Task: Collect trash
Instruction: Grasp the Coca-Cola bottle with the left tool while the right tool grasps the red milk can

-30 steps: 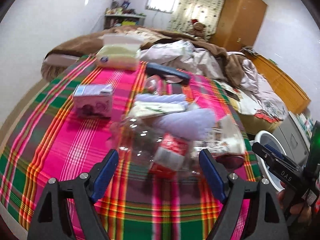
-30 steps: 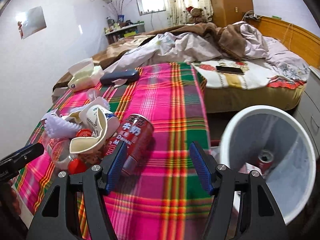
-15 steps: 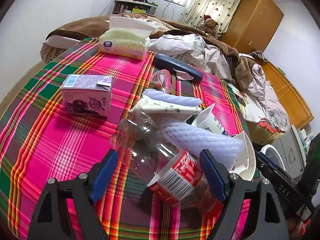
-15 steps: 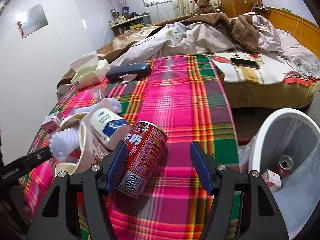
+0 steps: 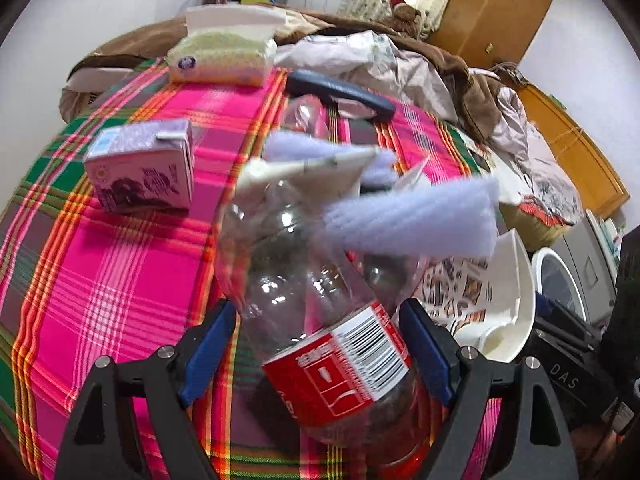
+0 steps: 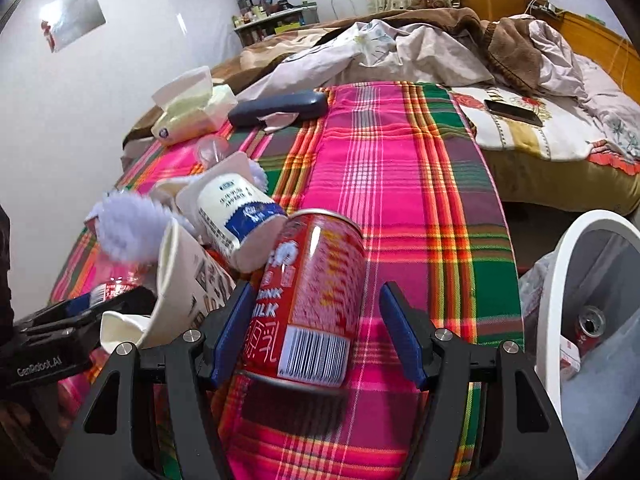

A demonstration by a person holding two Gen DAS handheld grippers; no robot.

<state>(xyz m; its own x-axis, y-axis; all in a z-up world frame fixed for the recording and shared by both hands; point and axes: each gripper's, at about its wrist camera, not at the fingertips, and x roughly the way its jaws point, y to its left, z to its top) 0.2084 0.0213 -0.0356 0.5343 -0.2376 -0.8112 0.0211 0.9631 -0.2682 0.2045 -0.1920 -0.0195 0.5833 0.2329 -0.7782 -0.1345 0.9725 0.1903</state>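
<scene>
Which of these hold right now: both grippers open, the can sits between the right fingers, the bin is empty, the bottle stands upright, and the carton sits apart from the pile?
1. Both grippers are open. True: the left gripper and right gripper both stand wide.
2. The can lies between the right fingers. True, with a gap showing on its right side.
3. The bin is empty. False: a can and other trash lie inside it.
4. The bottle stands upright. False: it lies on its side on the cloth, between the left fingers.
5. The carton sits apart from the pile. True: it lies alone on the cloth, left of the heap.
</scene>
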